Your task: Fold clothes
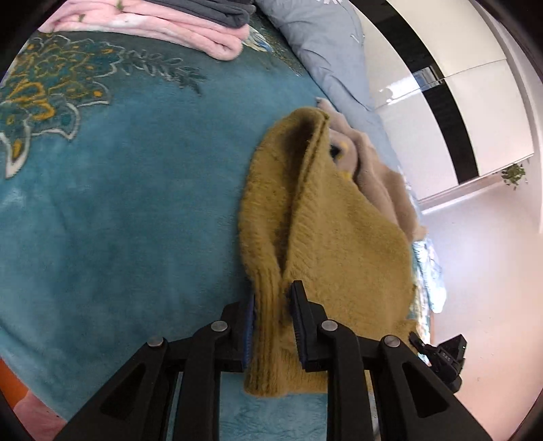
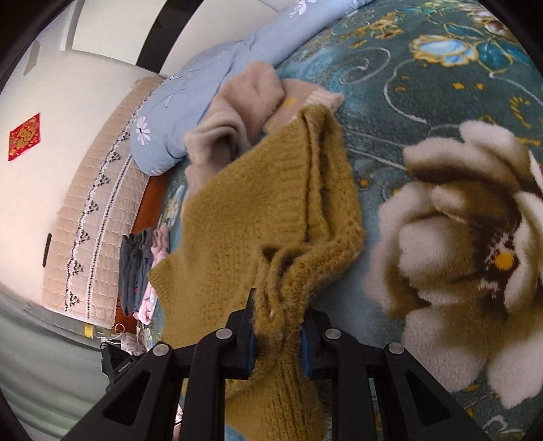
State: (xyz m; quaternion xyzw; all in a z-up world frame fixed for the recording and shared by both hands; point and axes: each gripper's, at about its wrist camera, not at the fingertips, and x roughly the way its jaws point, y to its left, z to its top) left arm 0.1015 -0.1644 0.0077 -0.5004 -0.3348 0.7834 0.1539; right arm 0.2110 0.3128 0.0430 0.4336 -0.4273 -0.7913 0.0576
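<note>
A mustard-yellow knit sweater (image 1: 325,237) lies partly lifted over a teal floral blanket (image 1: 118,203) on a bed. My left gripper (image 1: 271,325) is shut on a ribbed edge of the sweater. In the right wrist view the same sweater (image 2: 254,220) hangs bunched, and my right gripper (image 2: 276,336) is shut on a gathered fold of it. A beige fleece garment (image 1: 373,163) lies crumpled behind the sweater, and it also shows in the right wrist view (image 2: 234,115).
Folded pink (image 1: 190,30) and dark grey (image 1: 217,13) clothes are stacked at the blanket's far end. A blue-grey floral quilt (image 2: 203,91) lies along the bed edge. A beige quilted headboard cover (image 2: 101,203) and white wall lie beyond.
</note>
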